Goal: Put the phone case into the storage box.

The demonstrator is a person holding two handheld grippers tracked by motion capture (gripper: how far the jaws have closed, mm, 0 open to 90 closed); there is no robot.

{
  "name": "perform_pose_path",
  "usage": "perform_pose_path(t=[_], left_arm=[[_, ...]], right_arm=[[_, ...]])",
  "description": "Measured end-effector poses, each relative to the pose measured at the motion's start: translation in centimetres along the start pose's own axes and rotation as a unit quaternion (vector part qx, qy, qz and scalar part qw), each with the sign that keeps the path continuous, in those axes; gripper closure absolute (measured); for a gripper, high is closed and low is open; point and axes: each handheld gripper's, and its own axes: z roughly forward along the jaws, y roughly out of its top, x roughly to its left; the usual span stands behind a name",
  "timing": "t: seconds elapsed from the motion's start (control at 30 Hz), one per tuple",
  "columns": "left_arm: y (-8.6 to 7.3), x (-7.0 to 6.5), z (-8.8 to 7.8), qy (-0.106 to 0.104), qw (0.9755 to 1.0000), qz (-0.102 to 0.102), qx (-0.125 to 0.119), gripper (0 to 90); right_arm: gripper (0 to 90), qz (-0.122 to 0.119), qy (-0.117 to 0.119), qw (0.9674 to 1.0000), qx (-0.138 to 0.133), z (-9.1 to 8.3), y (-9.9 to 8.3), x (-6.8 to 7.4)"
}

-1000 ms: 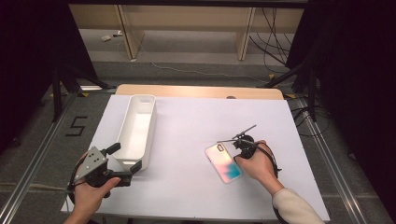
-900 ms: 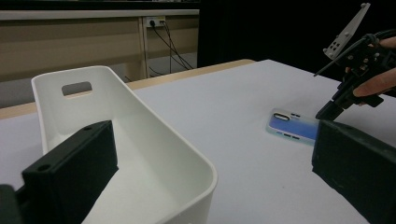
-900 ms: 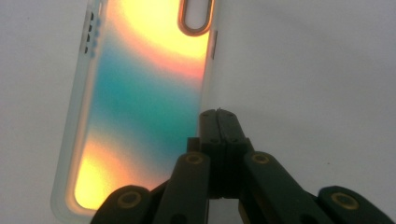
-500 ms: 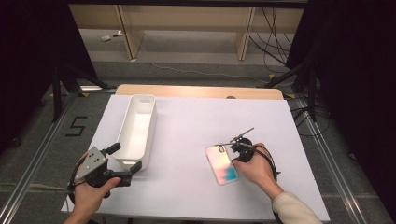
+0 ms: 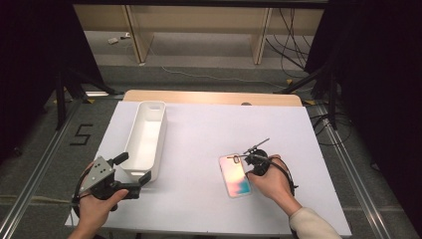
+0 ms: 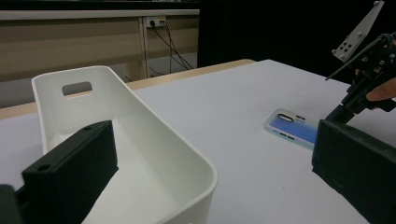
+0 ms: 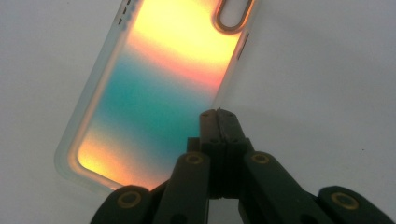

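The phone case point(image 5: 235, 175) lies flat on the white surface point(image 5: 209, 134), iridescent back up, its long axis running near to far with a slight lean to the left at the far end; the camera cutout sits at the far end, away from the person. In the right gripper view the case point(image 7: 159, 88) stretches up and away from the jaws, tilted to the right, with its right long edge meeting the jaw tips. The right gripper point(image 5: 251, 160) stands at that edge, and its jaws are pressed together point(image 7: 217, 116); whether they pinch the case's rim or merely touch it cannot be told. Beyond the case's far end and to either side the surface is bare, so there is broad room ahead of the jaws; the near edge of the surface lies just behind the hand. Well off to the left, a white bin point(image 5: 145, 139) lies lengthwise, parallel to the case. The left gripper point(image 5: 130, 174) rests at the bin's near end with jaws spread wide: in the left gripper view one jaw sits inside the bin point(image 6: 140, 140) and the other outside, gripping nothing.
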Motion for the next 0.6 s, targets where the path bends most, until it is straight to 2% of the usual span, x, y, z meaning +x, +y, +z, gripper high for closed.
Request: perform_pose_path(t=[0.17, 0.2, 0.3, 0.33, 0.4, 0.43, 0.47, 0.6], left_arm=[[0.0, 0.0, 0.0, 0.000, 1.0000, 0.000, 0.000, 0.0], [0.0, 0.0, 0.0, 0.000, 1.0000, 0.000, 0.000, 0.0], [0.0, 0.0, 0.0, -0.001, 1.0000, -0.002, -0.001, 0.0], [0.0, 0.0, 0.0, 0.000, 1.0000, -0.001, -0.001, 0.0], [0.0, 0.0, 0.0, -0.001, 1.0000, -0.001, -0.001, 0.0], [0.0, 0.0, 0.0, 0.000, 1.0000, 0.000, -0.001, 0.0], [0.0, 0.0, 0.0, 0.000, 1.0000, 0.000, 0.000, 0.0], [0.0, 0.0, 0.1, -0.002, 1.0000, -0.001, -0.004, 0.0]], right_arm=[[90.0, 0.007, -0.005, 0.9999, -0.008, -0.2, 0.0, -0.3], [90.0, 0.019, -0.008, 0.9998, -0.008, -0.4, 0.0, -0.2], [90.0, 0.035, -0.004, 0.9992, -0.021, -1.0, -0.1, -0.5], [87.7, 0.030, -0.001, 0.9989, -0.035, -1.2, -0.2, -0.7], [82.5, 0.050, -0.003, 0.9981, -0.035, -1.5, -0.2, -0.7], [81.5, 0.050, 0.002, 0.9980, -0.040, -1.6, -0.2, -0.9], [80.1, 0.060, 0.003, 0.9975, -0.038, -1.8, -0.2, -0.8], [73.9, 0.065, 0.014, 0.9968, -0.045, -2.3, -0.3, -0.8]])
